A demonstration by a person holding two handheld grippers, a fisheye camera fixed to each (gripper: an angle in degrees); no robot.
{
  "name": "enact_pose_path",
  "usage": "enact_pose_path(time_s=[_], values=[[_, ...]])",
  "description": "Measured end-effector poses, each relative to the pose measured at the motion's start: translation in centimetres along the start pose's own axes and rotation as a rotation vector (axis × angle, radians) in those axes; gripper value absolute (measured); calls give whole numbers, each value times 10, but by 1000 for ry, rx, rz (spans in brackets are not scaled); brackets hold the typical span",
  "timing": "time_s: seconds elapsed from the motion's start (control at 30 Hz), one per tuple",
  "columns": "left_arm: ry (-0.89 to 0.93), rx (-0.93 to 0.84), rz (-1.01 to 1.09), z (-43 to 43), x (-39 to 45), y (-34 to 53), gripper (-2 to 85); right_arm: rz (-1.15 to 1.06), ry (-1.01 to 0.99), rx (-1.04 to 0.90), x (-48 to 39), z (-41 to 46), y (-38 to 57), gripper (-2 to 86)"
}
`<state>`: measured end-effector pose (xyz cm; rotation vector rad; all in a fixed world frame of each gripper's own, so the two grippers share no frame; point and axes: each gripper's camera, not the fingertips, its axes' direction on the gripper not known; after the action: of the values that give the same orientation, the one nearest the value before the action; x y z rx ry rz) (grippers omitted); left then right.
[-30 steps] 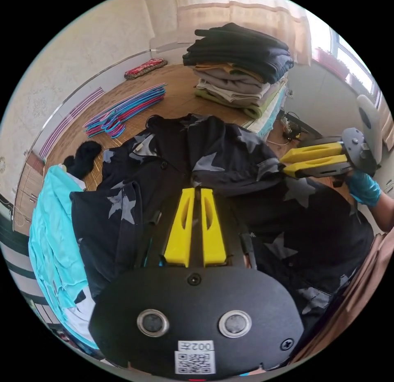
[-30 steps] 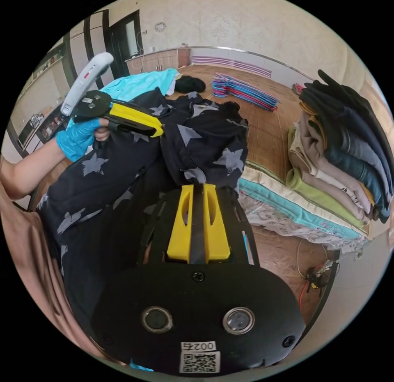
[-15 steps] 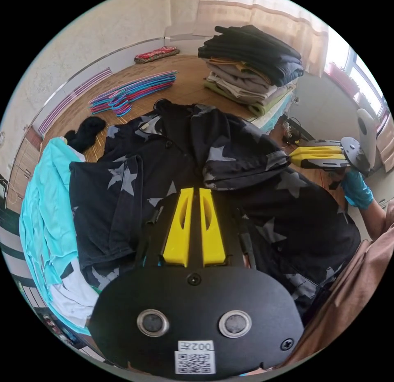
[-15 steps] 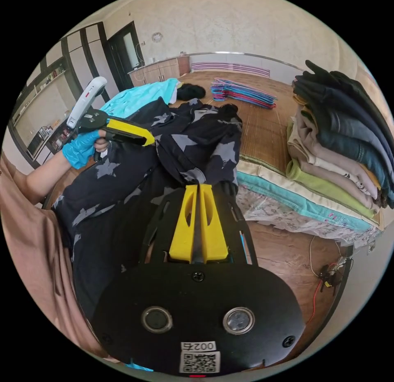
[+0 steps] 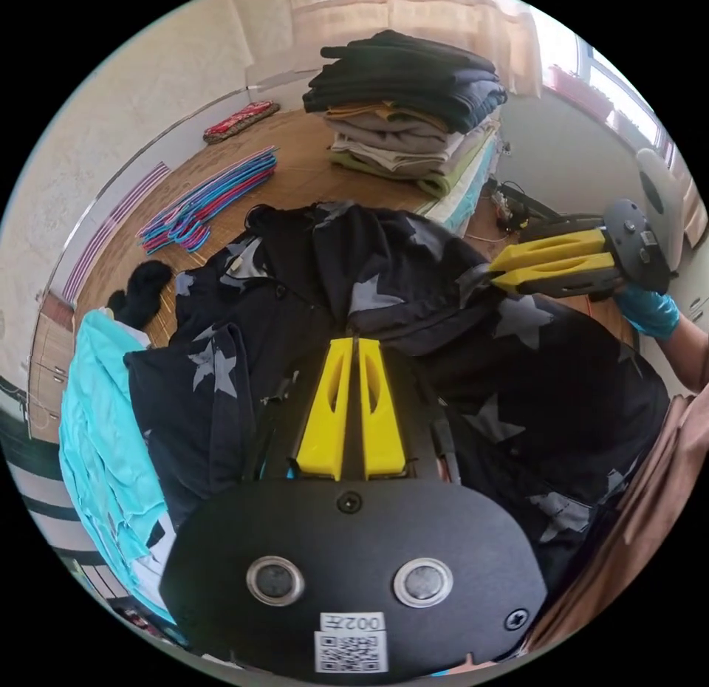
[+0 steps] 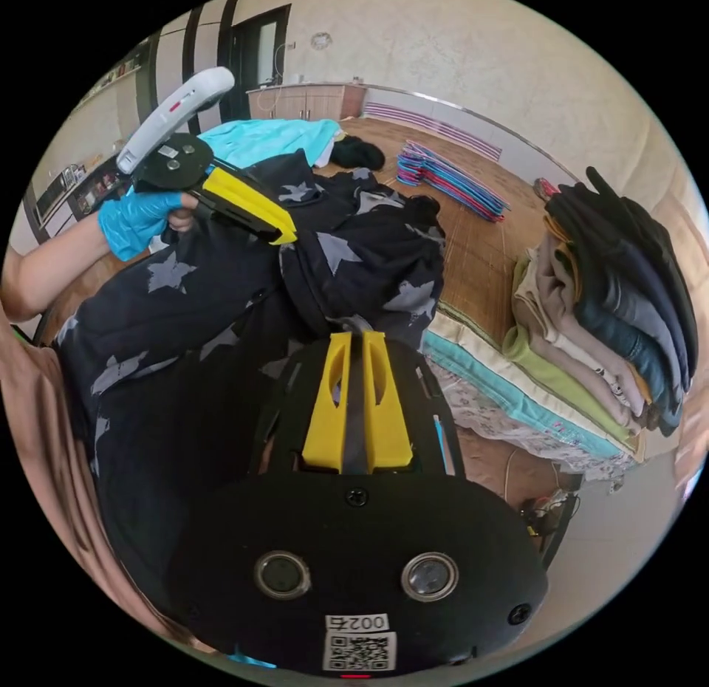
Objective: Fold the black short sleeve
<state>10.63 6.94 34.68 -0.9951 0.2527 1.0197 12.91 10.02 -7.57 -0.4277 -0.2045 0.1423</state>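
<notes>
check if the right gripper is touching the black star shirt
Touching. In the left gripper view the right gripper has its jaws closed on a fold of the black star shirt.

We see a room of a home; a stack of folded clothes (image 5: 410,114) sits on a bamboo mat (image 6: 480,251); coloured hangers (image 5: 203,203) lie nearby; curtains (image 5: 413,11) hang behind; wooden cabinets (image 6: 310,100) line a wall.

Two hand-held grippers (image 5: 354,341) (image 6: 356,335), one shirt (image 5: 561,391).
</notes>
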Motion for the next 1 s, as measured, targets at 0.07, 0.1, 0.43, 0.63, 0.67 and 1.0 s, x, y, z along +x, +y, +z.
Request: enact_pose_path(time_s=[0.07, 0.1, 0.43, 0.63, 0.67, 1.0], values=[[-10, 50, -48, -10, -5, 2, -8, 49, 5, 55, 7, -9, 4, 2], [-9, 83, -75, -17, -9, 3, -9, 66, -1, 75, 9, -12, 6, 0], [94, -3, -53, -14, -26, -1, -10, 52, -248, 78, 30, -13, 28, -4], [87, -51, -40, -17, -33, -15, -10, -9, -274, 60, 35, -14, 27, 10], [84, -53, -44, -18, -35, -18, -10, -14, -273, 69, 38, -16, 27, 19], [21, -76, -128, -37, -67, -47, -14, 125, -149, 109, 87, 3, 39, 85]])
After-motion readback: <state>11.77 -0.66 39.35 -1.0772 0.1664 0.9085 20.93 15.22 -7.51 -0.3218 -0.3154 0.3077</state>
